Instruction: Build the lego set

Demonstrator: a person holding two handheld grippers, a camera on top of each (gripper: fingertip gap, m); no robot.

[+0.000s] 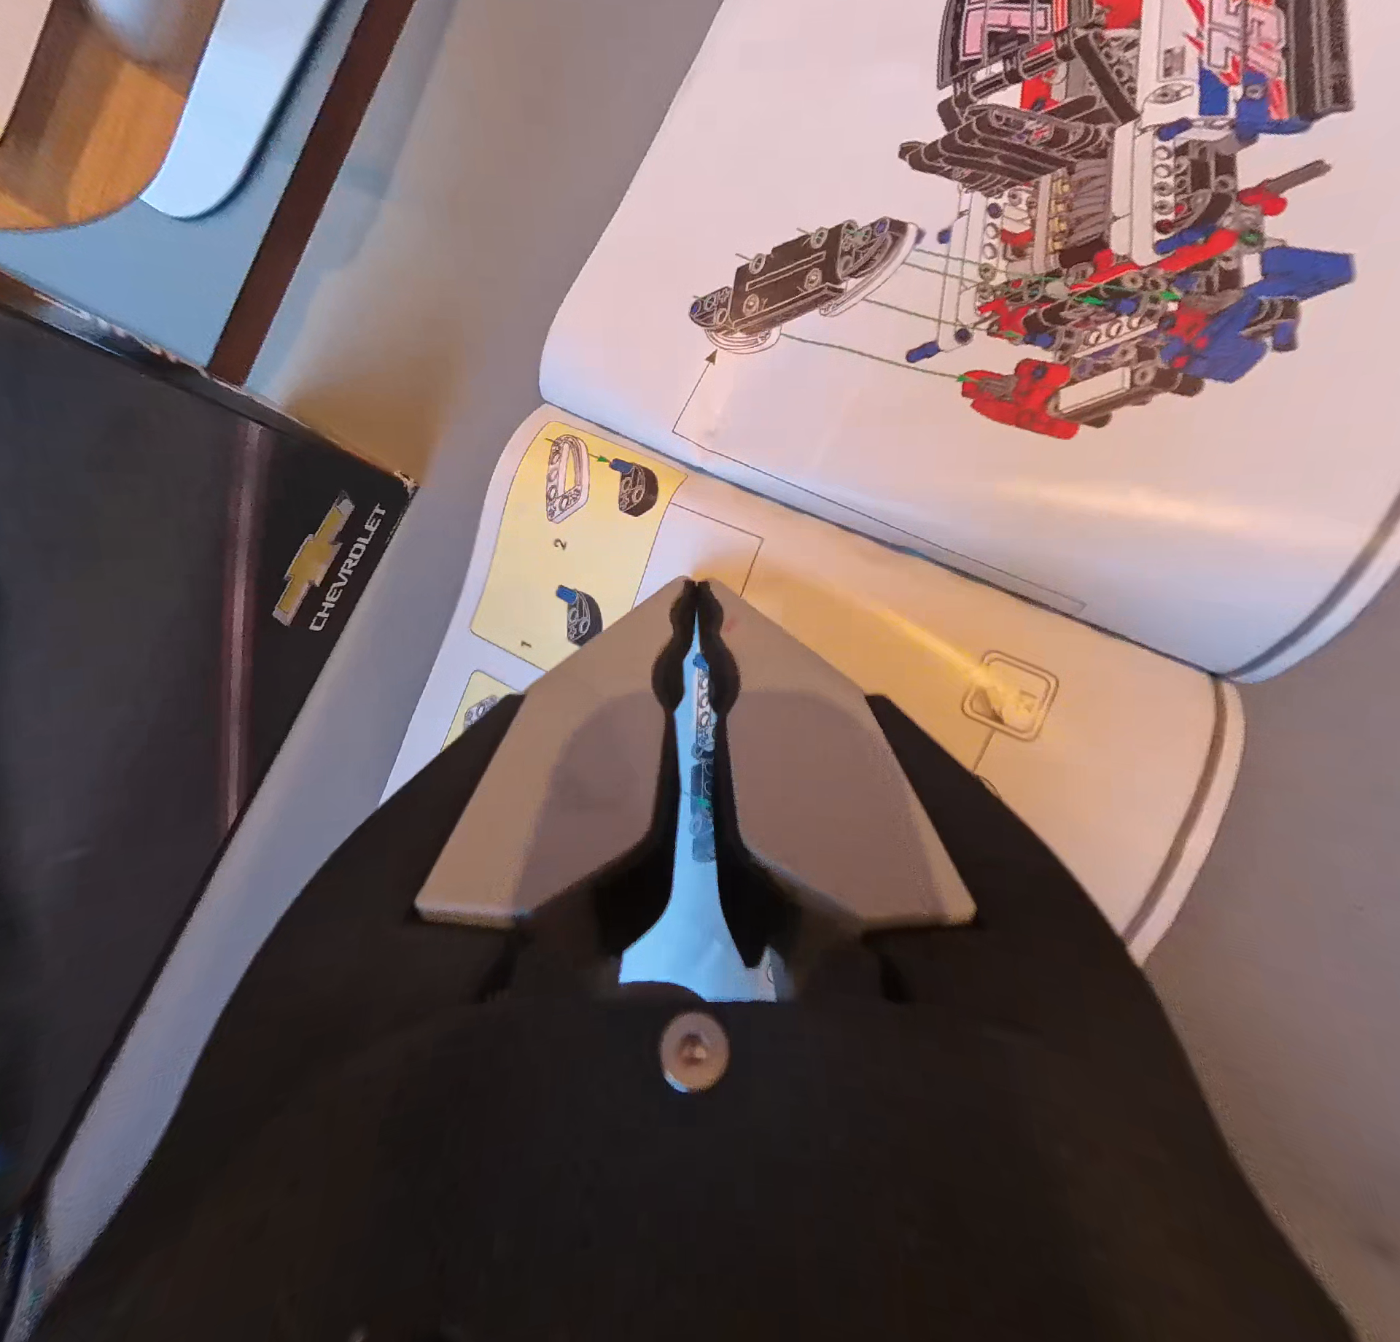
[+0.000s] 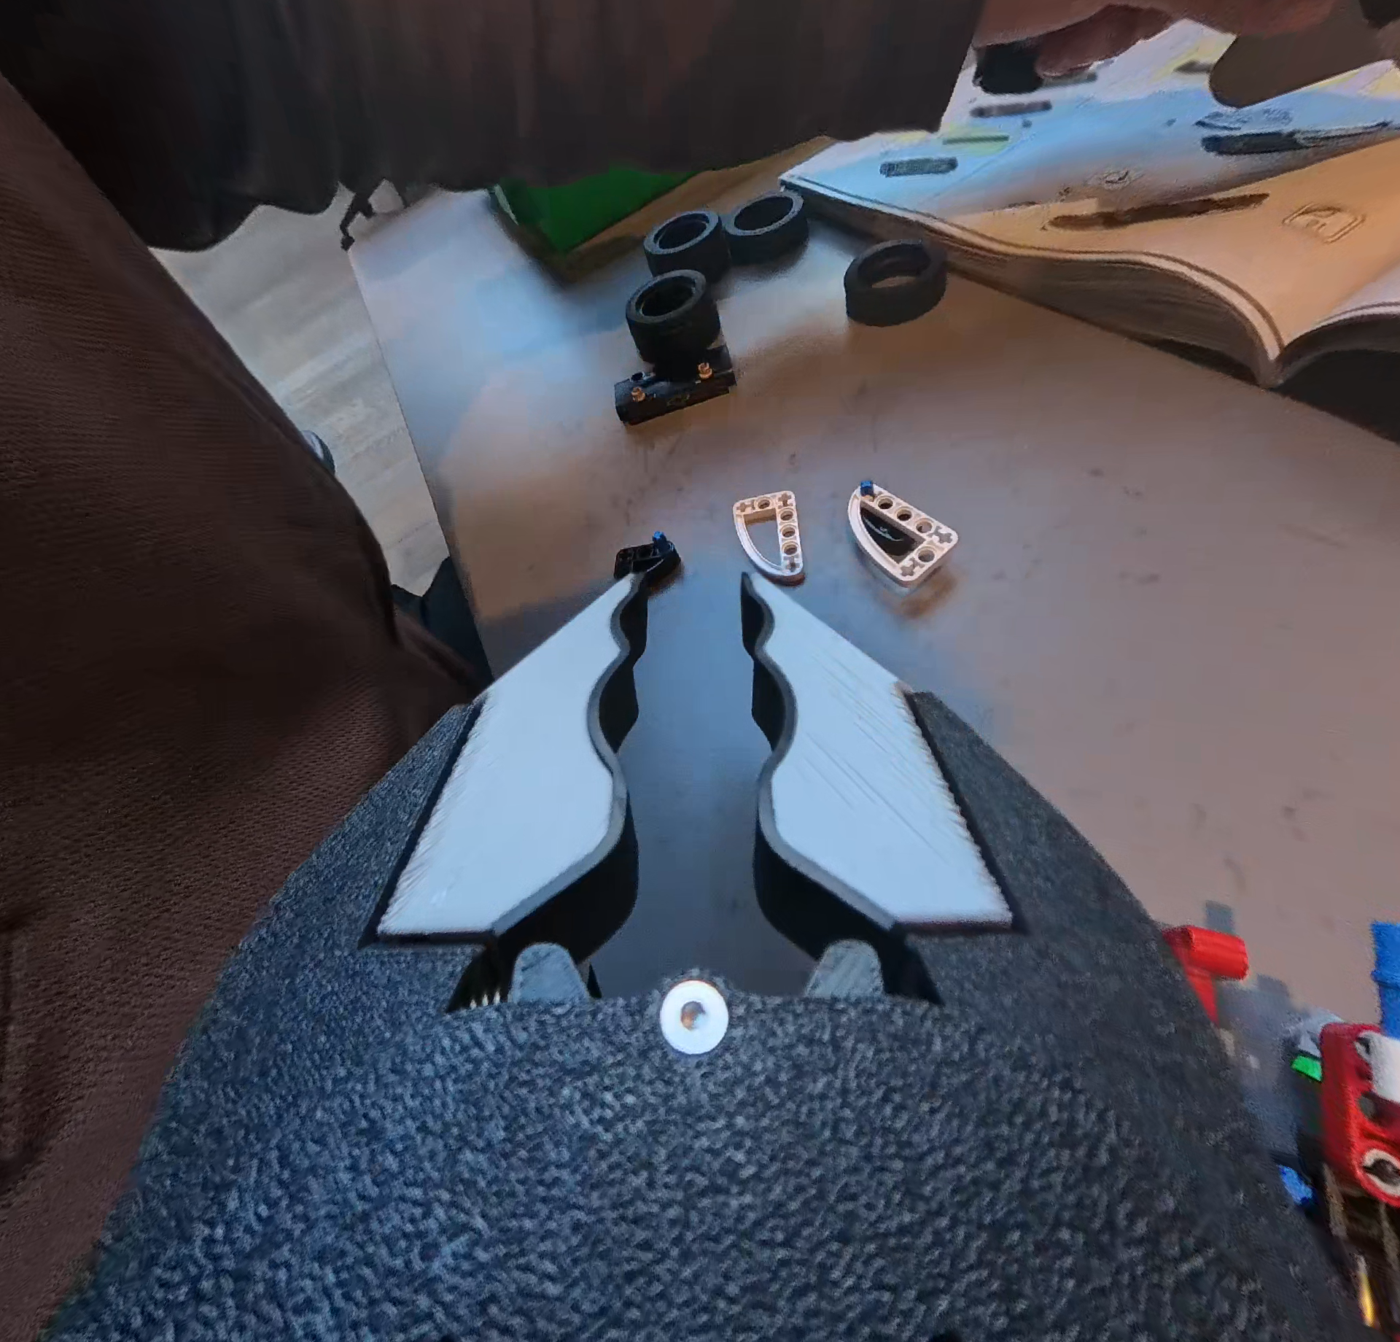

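My left gripper is shut and empty, its tips over the open instruction booklet. My right gripper is open and empty above the grey table. Just past its left fingertip lies a small black piece with a blue pin. Past its right fingertip lie a white curved frame piece and a second white frame with a black piece and blue pin in it. Farther off is a black brick assembly under a tyre.
A dark set box lies left of the booklet. Three more black tyres lie near the booklet. A red, white and blue partial model sits at the right edge. A person's brown clothing fills the left. A green item lies at the back. The left gripper's tips are roughly 30 centimeters from the right gripper's.
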